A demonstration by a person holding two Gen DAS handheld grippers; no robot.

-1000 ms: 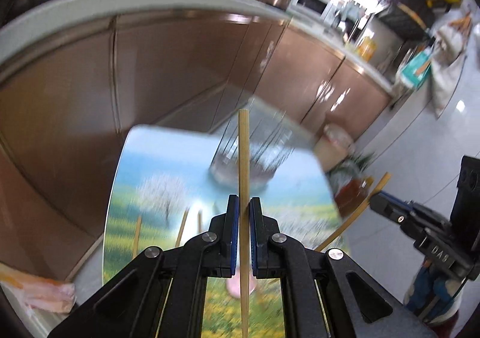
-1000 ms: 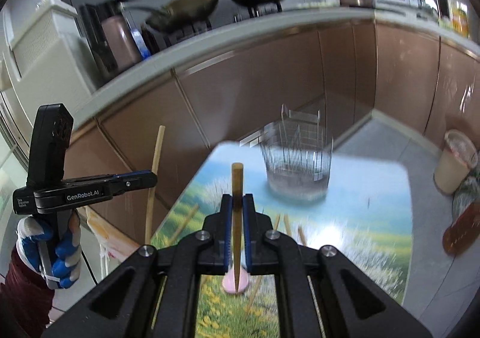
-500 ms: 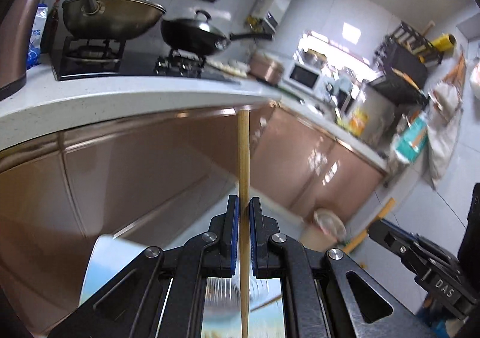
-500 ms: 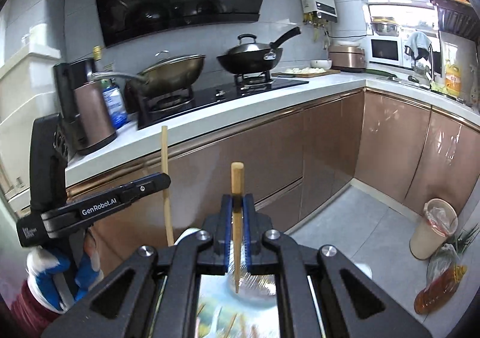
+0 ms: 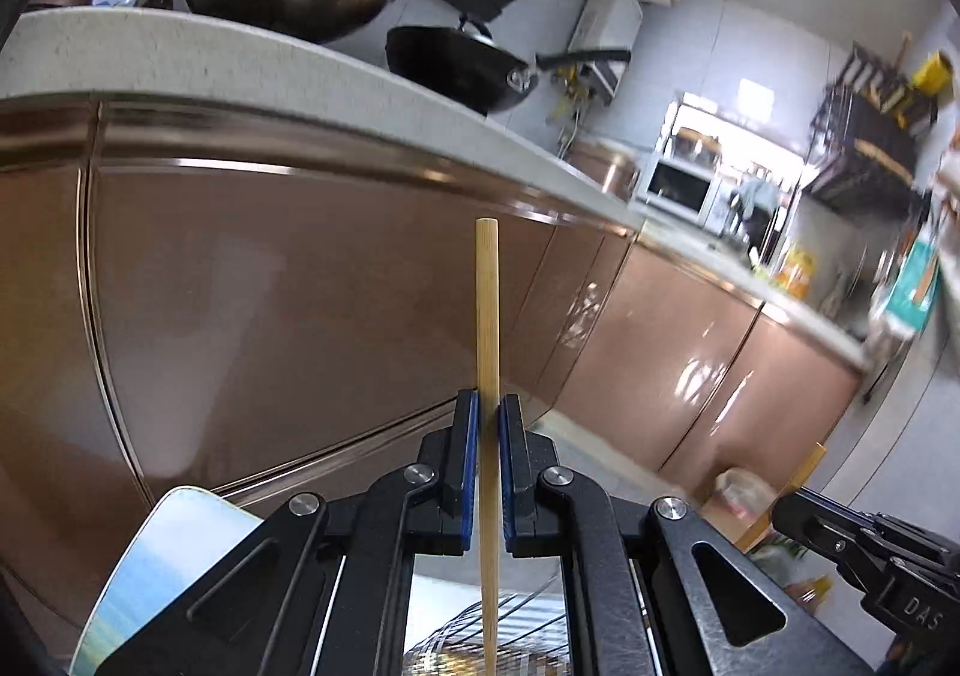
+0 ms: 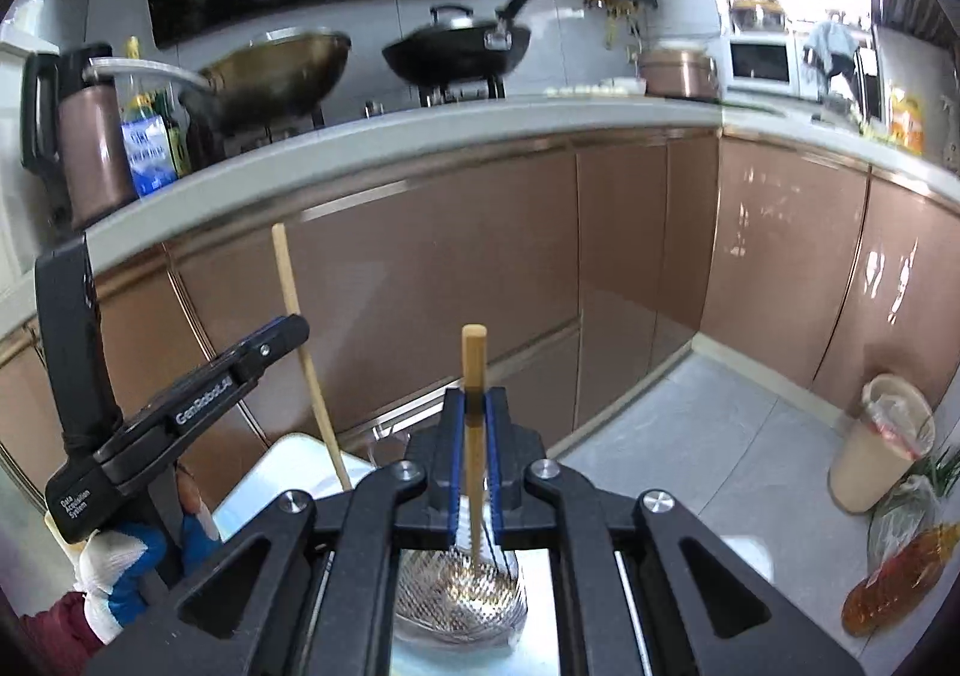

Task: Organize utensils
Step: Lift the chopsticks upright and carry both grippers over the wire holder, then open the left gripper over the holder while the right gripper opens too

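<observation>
My left gripper [image 5: 487, 406] is shut on a bamboo chopstick [image 5: 487, 316] held upright. My right gripper [image 6: 474, 400] is shut on a second chopstick [image 6: 474, 370], also upright, its lower end over the wire mesh utensil holder [image 6: 459, 598] on the small table. The holder's rim also shows low in the left wrist view [image 5: 456, 646]. In the right wrist view the left gripper [image 6: 288, 331] is at the left with its chopstick [image 6: 306, 358] slanting down toward the holder. In the left wrist view the right gripper [image 5: 786, 508] is at the lower right.
The table with a landscape print [image 5: 156, 562] sits below both grippers. Brown kitchen cabinets [image 6: 480, 268] and a white counter with woks [image 6: 456, 52] stand behind. A lined bin [image 6: 882, 448] and bagged items [image 6: 900, 574] are on the floor at the right.
Both grippers tilted up from looking down at the table, then lowered; each chopstick now stands upright over the holder, which shows close beneath the jaws.
</observation>
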